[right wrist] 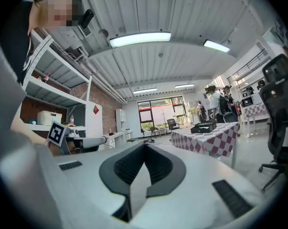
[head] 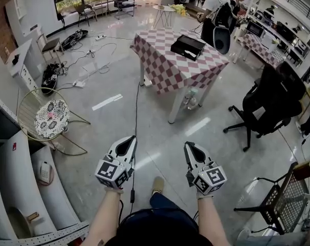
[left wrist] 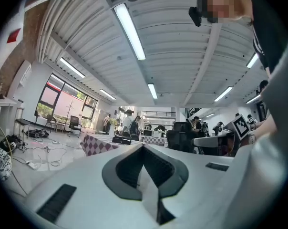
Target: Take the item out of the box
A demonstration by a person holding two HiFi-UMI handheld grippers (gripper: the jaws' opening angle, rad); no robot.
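Note:
A black box (head: 188, 47) lies on a table with a red-and-white checkered cloth (head: 165, 68), far ahead of me across the floor. Its contents cannot be seen from here. My left gripper (head: 127, 141) and right gripper (head: 190, 146) are held level side by side over the floor, well short of the table. Both are shut, jaws meeting at the tips with nothing between them. In the left gripper view the box (left wrist: 121, 140) sits small beyond the gripper (left wrist: 143, 146). In the right gripper view the box (right wrist: 204, 126) on the table (right wrist: 208, 142) lies right of the gripper (right wrist: 145, 145).
A black office chair (head: 268, 104) stands right of the table. At the left are a round wire chair (head: 51, 118) and white shelving (head: 21, 173). Cables (head: 93, 60) trail over the floor. A black mesh chair (head: 283, 201) is at the lower right. People (head: 219, 9) stand behind the table.

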